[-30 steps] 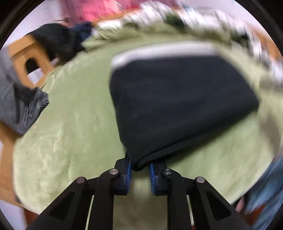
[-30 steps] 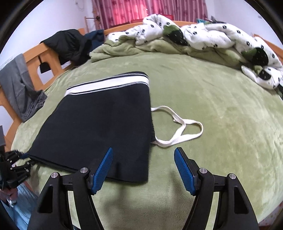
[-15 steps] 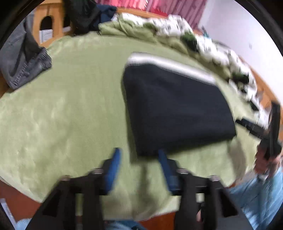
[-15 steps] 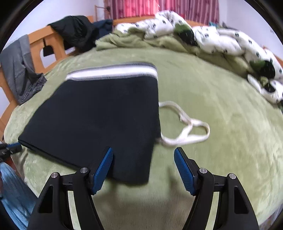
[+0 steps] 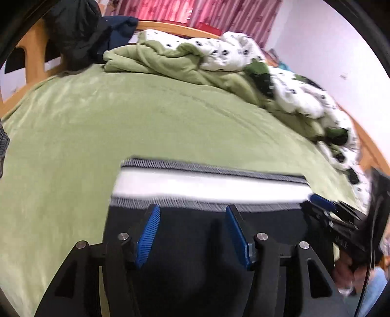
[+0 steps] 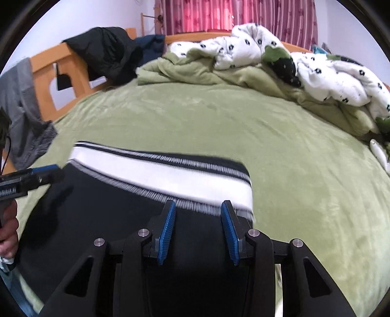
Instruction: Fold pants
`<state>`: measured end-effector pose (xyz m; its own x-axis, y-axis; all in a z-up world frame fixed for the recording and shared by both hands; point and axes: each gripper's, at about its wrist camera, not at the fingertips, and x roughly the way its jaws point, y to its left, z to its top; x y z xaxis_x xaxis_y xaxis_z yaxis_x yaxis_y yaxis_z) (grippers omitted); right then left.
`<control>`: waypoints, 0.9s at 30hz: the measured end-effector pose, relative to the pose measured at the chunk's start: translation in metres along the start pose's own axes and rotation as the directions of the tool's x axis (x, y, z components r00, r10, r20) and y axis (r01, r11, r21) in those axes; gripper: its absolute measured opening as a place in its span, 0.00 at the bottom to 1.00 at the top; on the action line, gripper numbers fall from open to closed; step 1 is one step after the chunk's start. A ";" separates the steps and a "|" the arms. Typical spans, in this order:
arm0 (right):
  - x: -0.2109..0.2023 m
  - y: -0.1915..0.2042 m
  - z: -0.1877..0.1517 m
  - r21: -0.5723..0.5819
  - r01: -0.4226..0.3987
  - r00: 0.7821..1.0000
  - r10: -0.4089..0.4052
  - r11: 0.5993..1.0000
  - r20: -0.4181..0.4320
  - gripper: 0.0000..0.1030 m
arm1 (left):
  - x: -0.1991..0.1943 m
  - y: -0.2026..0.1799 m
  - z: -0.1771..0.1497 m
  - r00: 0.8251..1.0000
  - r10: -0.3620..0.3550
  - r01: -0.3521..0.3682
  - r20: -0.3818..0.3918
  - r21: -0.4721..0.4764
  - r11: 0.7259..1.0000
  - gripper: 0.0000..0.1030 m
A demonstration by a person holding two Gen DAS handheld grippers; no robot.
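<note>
1. Setting: bedroom, pink curtains [image 6: 234, 14] at the back. A bed [image 6: 304, 195] with a green blanket carries the work. A rumpled white spotted duvet [image 6: 329, 73] lies along its far edge and far right corner; dark clothes [image 6: 109, 56] hang over the wooden bed frame [image 6: 46, 80] at the left edge.
2. Task item: black pants [image 5: 195, 243], folded to a compact rectangle, lie flat at the near edge of the bed. The white striped waistband [image 5: 207, 185] faces the far edge.
3. Change over the last second: the left gripper [image 5: 192, 234] was clamped on a near corner of the pants; its fingers now stand apart with nothing between them, hovering over the black cloth just short of the waistband.
4. The right gripper [image 6: 198, 231] was open beside the pants' right edge; it is now over the cloth near the waistband's right end, fingers apart, holding nothing.
5. The loose white drawstring seen earlier on the bed is out of view now.
6. Judgement: both grippers have shifted toward the waistband end. Likely a further fold or a final smoothing; the task looks nearly done.
</note>
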<state>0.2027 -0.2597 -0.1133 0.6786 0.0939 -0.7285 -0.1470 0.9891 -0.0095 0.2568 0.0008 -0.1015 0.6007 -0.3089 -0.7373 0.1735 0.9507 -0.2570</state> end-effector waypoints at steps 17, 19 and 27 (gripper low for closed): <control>-0.063 0.020 -0.064 -0.102 0.065 0.998 -0.065 0.993 0.002 0.44 | -0.046 0.000 -0.073 0.986 0.053 -0.035 -0.161 0.112 0.993 0.64; -0.077 0.018 -0.081 -0.065 0.050 0.998 -0.052 0.997 -0.025 0.45 | -0.061 0.001 -0.091 0.984 0.076 -0.060 -0.164 0.102 0.993 0.65; -0.134 0.035 -0.117 -0.004 0.024 0.994 -0.024 1.000 -0.110 0.47 | -0.126 -0.004 -0.141 0.974 0.075 -0.072 -0.215 0.020 0.997 0.67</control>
<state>0.0226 -0.2506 -0.0962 0.5988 0.0569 -0.7989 -0.1333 0.9906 -0.0293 0.0708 0.0318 -0.0958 0.4306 -0.2352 -0.8713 0.1452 0.9709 -0.1903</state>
